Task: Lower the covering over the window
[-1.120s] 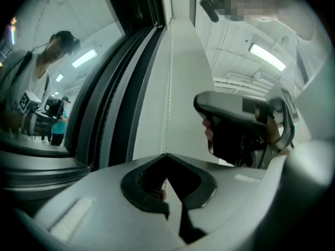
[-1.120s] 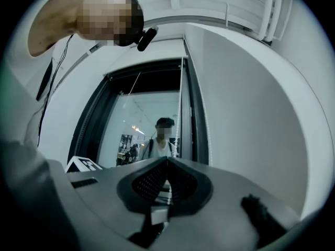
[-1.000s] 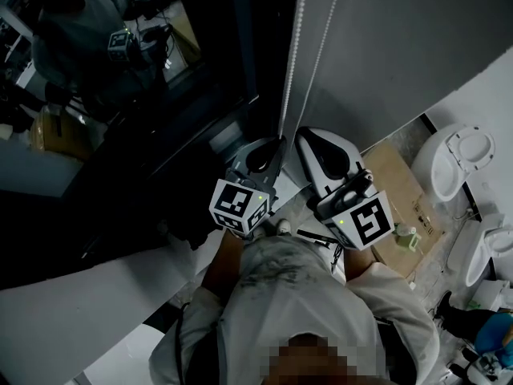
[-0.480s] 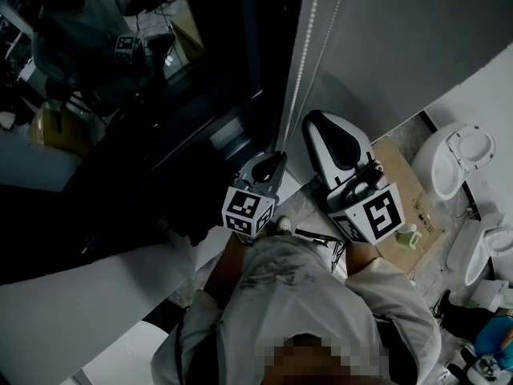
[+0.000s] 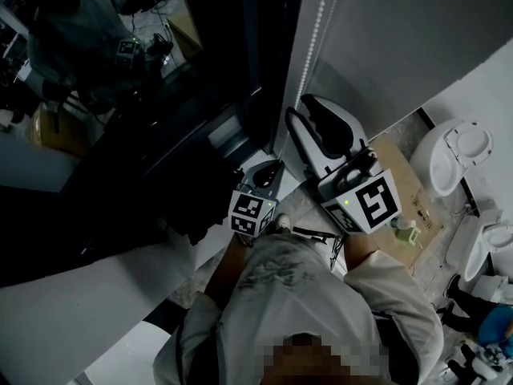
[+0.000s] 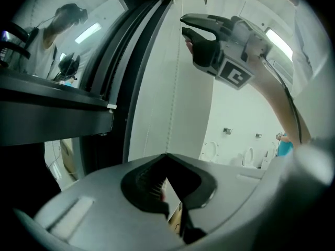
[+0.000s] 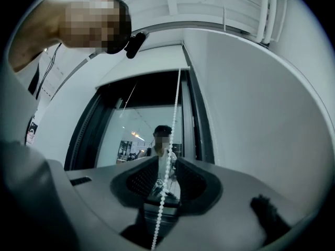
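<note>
A white bead chain (image 5: 321,22) hangs beside the dark window (image 5: 160,111). My left gripper (image 5: 275,167) is the lower one and is shut on the chain; in the left gripper view its jaws meet at the chain (image 6: 170,114). My right gripper (image 5: 309,112) is higher up the chain. Its jaws have just been opening and now stand apart. The chain (image 7: 170,140) runs freely between them in the right gripper view, touching neither pad. A pale panel (image 7: 141,64), apparently the blind, covers the top of the window opening.
The grey wall (image 5: 401,46) runs to the right of the chain. Below on the floor are white toilets (image 5: 461,155), a flat cardboard sheet (image 5: 401,183) and a small green bottle (image 5: 405,231). A white ledge (image 5: 80,295) lies at the lower left.
My left gripper has slid downward, still shut on the chain. My right gripper's jaws, shut on the chain before, have sprung apart.
</note>
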The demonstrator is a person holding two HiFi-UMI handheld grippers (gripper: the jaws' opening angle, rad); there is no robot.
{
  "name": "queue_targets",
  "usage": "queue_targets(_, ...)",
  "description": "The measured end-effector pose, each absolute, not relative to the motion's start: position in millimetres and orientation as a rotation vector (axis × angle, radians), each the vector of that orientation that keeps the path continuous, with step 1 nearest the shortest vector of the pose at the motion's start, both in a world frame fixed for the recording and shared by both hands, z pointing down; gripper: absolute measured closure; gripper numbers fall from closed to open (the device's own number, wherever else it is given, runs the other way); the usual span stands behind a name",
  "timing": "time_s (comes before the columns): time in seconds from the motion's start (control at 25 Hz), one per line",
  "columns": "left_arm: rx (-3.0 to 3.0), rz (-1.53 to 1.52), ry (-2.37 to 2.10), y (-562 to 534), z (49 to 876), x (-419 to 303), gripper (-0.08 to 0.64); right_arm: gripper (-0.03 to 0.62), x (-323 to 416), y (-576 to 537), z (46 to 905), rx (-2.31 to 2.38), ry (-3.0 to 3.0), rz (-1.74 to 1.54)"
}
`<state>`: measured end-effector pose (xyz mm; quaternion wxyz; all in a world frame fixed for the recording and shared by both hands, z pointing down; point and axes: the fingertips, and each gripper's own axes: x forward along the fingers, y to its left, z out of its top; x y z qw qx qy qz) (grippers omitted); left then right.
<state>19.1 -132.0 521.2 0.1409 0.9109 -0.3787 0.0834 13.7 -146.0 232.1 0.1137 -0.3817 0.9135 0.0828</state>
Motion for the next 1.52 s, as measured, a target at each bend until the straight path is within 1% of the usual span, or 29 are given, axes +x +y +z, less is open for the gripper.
queue_targets(0.2,2.632,0.256,-1.081,-129,526,17,0.554,0.488,8,-152,231,-1.121,2.669,0.216)
queue_targets(0.32,2.635,0.261,-1.084,-129,525,13,0.552,0.563,6,-153,233,-1.142,2.680,0.240)
queue_targets(0.4,2.638,0.266,-1.087,-129,525,10,0.552,0.569,3,-153,234,-1.139,2.690,0.250)
queue_targets(0.64,2.640,0.231,-1.077,-127,515,2,0.544,0.574,0,-153,243,-1.153,2.721,0.248)
queue_targets(0.84,2.686,0.167,-0.996,-117,495,5,0.437,0.574,-1,-152,245,-1.170,2.731,0.270)
queue_targets(0.92,2.701,0.134,-0.994,-116,483,3,0.417,0.575,-2,-152,250,-1.169,2.745,0.259)
queue_targets(1.52,2.786,-0.311,-1.057,-121,334,-34,0.414,0.575,-3,-148,277,-1.186,2.781,0.124)
